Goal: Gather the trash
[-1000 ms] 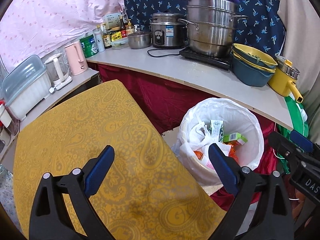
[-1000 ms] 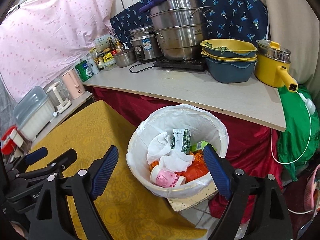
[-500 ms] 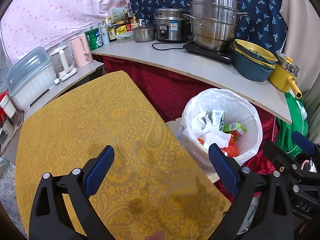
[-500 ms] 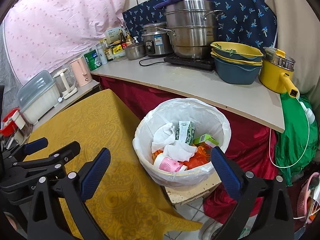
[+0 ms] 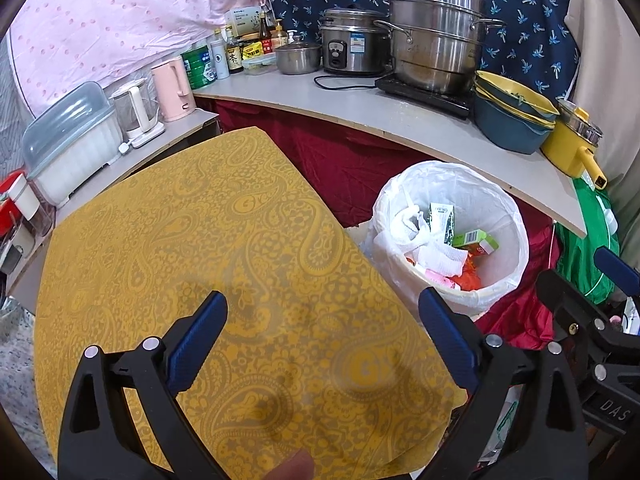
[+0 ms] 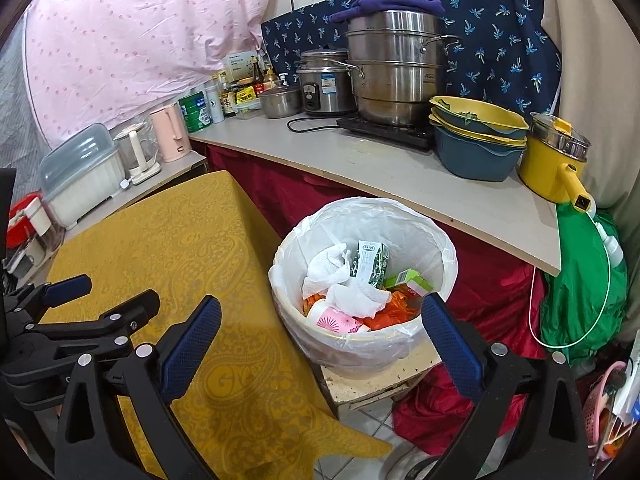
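1. The yellow paisley-patterned cloth-covered worktop is seen bare of trash in both views, as it was a second ago; more of its surface is now taken in by the left wrist view, which has drawn back from it.

2. The round bin lined with a white plastic bag is found just beside the worktop's right edge, on a low wooden stand below the grey counter. It appears smaller and further off than a second ago in the right wrist view, so the right hand is judged to have pulled away from it.

3. The collected trash is held inside the bin: crumpled white tissue, a green and white drink carton standing tilted, a small green box, orange scraps and a pink patterned paper cup.

4. The right gripper has just been opening; its jaws are now spread as wide as they go, with nothing between them.

5. The left gripper is likewise spread wide and empty over the worktop.

6. With both grippers emptied and no loose trash in sight, the collecting is judged to be at or near its end.
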`<state>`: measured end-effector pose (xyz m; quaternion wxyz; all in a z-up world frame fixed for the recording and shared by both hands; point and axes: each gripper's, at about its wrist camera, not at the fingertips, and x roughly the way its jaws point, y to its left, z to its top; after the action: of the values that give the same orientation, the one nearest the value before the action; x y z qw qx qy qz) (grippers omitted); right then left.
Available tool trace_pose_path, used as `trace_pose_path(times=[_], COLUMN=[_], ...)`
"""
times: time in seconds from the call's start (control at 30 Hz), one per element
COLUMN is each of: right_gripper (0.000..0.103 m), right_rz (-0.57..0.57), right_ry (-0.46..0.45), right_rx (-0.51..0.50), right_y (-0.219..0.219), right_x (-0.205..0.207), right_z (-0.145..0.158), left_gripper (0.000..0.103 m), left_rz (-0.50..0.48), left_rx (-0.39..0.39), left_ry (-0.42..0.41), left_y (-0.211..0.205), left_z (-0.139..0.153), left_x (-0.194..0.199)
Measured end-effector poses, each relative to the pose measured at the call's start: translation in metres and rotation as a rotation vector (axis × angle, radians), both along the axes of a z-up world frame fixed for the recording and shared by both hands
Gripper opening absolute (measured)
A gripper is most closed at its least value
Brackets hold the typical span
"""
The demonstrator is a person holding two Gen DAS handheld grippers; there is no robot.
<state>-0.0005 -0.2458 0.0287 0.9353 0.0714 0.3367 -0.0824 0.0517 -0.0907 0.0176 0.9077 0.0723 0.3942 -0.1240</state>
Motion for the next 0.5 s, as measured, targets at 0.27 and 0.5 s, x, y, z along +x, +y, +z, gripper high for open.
trace_pose_path(times=[0.27, 0.5], right_gripper=[0.097, 0.097], right_rz=[0.021, 0.021], right_ry=[0.002, -0.004], right_rx=[-0.002, -0.005], right_y=[0.003, 0.001], right_x=[-0.007, -0.011], right_z=[-0.003, -0.003], left_gripper=[0.092, 0.092], left_rz=[0.008, 0.012], left_rx=[0.013, 0.016], left_ry=[-0.007, -0.012], left_y=[-0.001, -0.002], left_z=[-0.003, -0.004], left_x=[-0.009, -0.014])
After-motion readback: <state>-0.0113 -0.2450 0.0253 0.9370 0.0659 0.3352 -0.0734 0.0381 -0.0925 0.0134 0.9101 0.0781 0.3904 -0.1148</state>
